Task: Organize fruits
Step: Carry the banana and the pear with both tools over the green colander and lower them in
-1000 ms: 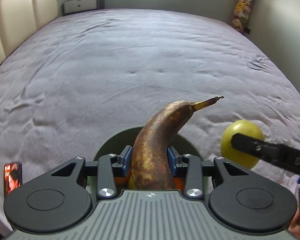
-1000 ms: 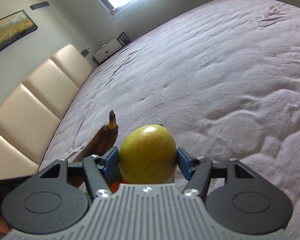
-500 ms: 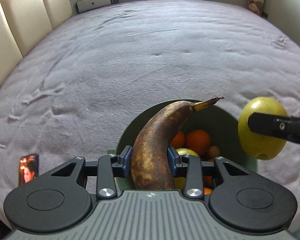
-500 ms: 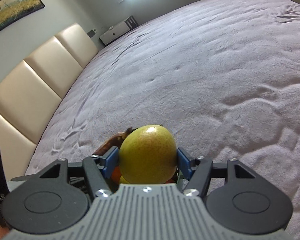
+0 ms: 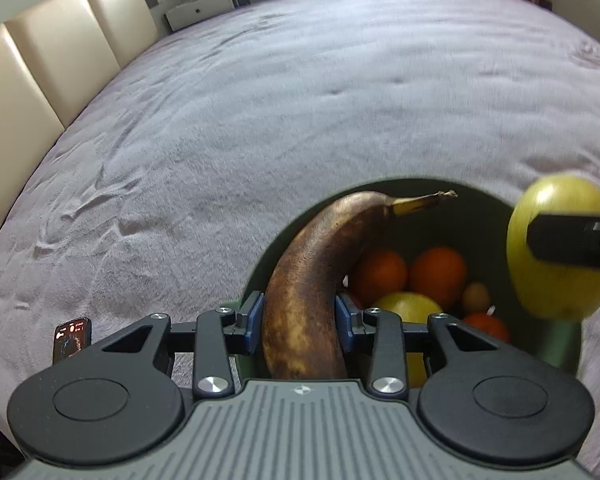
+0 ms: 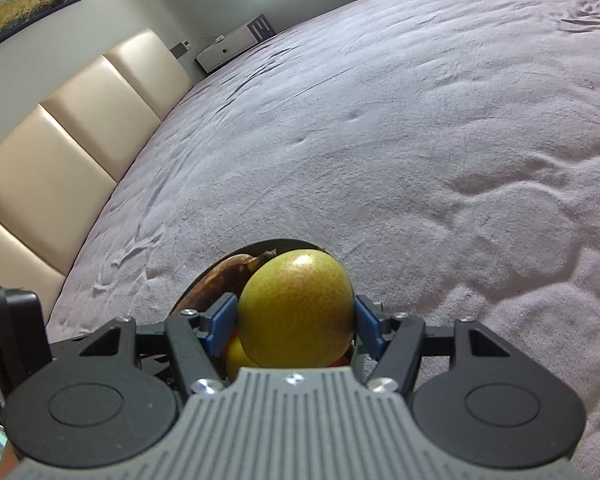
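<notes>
My left gripper (image 5: 300, 322) is shut on a brown overripe banana (image 5: 320, 272), held upright above the near left side of a dark green bowl (image 5: 488, 204). The bowl holds several oranges (image 5: 438, 274) and a yellow fruit (image 5: 408, 306). My right gripper (image 6: 296, 326) is shut on a yellow-green pear (image 6: 296, 312) over the same bowl (image 6: 268, 245); that pear also shows in the left wrist view (image 5: 556, 280) at the bowl's right rim. The banana shows in the right wrist view (image 6: 220, 282) just left of the pear.
The bowl sits on a wide bed with a grey-lilac cover (image 5: 300, 100). A cream padded headboard (image 6: 60, 128) runs along the left. A phone with a lit screen (image 5: 71, 338) lies on the cover near left. A white bedside unit (image 5: 204, 10) stands far back.
Both grippers have risen and tilted down over the bowl, so its fruit now shows. The pear has moved up and right in the left wrist view. Both grips are unchanged.
</notes>
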A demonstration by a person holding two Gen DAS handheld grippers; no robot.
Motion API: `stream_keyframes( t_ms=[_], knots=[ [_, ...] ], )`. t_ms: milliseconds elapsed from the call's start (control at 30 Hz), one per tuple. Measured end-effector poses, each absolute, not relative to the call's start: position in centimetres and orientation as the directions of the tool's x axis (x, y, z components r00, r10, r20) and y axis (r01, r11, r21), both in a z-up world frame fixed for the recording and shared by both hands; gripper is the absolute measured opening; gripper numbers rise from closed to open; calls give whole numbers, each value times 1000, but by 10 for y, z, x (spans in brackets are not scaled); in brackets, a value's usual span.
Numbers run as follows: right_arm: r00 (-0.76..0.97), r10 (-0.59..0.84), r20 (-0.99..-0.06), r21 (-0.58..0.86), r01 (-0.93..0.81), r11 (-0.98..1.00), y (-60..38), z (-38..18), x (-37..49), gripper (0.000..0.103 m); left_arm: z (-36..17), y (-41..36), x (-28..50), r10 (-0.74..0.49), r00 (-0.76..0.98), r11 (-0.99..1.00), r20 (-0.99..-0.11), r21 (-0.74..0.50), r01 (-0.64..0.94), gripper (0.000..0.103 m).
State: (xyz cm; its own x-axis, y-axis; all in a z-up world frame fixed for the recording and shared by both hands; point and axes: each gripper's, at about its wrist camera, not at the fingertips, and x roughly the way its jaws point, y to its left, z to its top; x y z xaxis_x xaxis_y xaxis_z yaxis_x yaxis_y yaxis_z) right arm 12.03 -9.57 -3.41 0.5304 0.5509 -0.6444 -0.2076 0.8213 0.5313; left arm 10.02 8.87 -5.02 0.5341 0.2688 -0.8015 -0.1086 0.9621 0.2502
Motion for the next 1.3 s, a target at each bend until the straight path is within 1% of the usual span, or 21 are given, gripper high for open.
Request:
stream_keyframes(
  t_ms=[133,200,367,467,533,700,800,900,1067,1100,1133,1300],
  knots=[
    [525,555,-646,535,-207,819,-95,-35,121,61,-56,86,100,266,506,962,-821,261,-82,42],
    [524,555,-646,535,-208,819,-96,-35,121,61,-55,88,101,251,495,967,-832,242,-84,42],
    [519,560,-646,534,-217,817,-97,-34,121,61,-50,98,100,157,485,988,-861,133,-83,43],
    [517,564,-644,533,-226,816,-98,-33,121,61,-47,102,98,125,479,992,-869,99,-80,43],
    [517,563,-645,530,-228,817,-99,-32,121,61,-45,106,98,95,474,995,-875,65,-79,46],
    [507,565,-651,506,-265,821,-93,-30,121,61,-31,124,92,9,486,992,-874,-54,-116,46],
    [498,565,-658,458,-330,825,-80,-29,119,61,-23,129,90,9,509,989,-860,-66,-130,46],
    [505,544,-670,377,-400,835,-63,-28,116,61,-22,130,91,15,514,989,-858,-63,-135,46],
    [560,460,-689,146,-514,845,-31,-30,110,61,-24,129,91,19,516,991,-856,-52,-123,44],
    [569,448,-690,109,-530,841,-27,-32,109,61,-24,130,91,20,516,991,-857,-53,-126,42],
    [573,441,-691,82,-544,835,-25,-34,109,61,-24,131,91,19,514,990,-858,-55,-128,42],
    [560,440,-702,49,-579,814,-23,-42,113,61,-27,134,92,-1,508,987,-861,-81,-136,42]
  ],
)
